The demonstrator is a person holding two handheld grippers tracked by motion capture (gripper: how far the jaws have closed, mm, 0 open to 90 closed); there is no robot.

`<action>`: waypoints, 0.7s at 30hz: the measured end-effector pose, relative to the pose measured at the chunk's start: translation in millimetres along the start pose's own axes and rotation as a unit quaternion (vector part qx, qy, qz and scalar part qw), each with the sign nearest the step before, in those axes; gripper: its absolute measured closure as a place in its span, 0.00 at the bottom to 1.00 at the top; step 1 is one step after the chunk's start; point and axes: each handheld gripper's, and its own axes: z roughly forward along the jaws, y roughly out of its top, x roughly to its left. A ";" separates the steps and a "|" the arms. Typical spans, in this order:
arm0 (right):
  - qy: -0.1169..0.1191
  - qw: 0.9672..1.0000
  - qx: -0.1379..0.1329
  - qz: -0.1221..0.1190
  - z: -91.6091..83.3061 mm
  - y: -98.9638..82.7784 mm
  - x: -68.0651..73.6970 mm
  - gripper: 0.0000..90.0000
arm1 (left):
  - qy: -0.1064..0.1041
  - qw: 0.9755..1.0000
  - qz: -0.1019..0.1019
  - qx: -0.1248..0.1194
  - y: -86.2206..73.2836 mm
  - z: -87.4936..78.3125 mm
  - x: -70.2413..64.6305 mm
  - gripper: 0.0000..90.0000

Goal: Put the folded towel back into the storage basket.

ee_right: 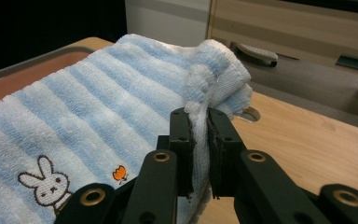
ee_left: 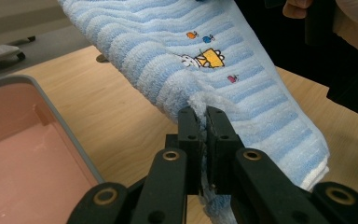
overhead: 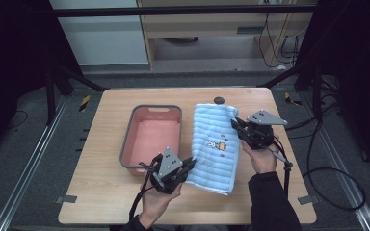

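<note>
The folded, pale-blue striped terry towel with a small embroidered rabbit [overhead: 217, 147] stretches between both hands, its long axis running from about five o'clock to twelve o'clock, just right of the pink plastic basin with a grey rim [overhead: 150, 136] on the wooden desk [overhead: 101, 192]. The left gripper [overhead: 189, 166] pinches its near left edge at seven o'clock and the right gripper [overhead: 236, 126] its far right edge at one o'clock, both sets of fingers pressed onto cloth. Whether the towel's underside clears the desk is hard to judge.
</note>
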 end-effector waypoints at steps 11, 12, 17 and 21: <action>0.005 1.000 -0.014 -0.011 3.5 25.8 12.8 0.91 | 0.014 1.000 -0.001 -0.019 6.2 -16.9 10.7 0.95; 0.005 1.000 -0.015 -0.014 4.3 27.6 14.1 0.91 | 0.015 1.000 -0.001 -0.019 6.4 -18.1 11.8 0.95; 0.008 1.000 -0.018 -0.016 6.4 37.0 20.1 0.91 | 0.020 0.999 -0.004 -0.025 6.8 -22.7 17.9 0.95; 0.011 0.999 -0.022 -0.022 10.0 44.8 24.5 0.91 | 0.026 0.999 -0.005 -0.029 7.7 -28.0 23.4 0.95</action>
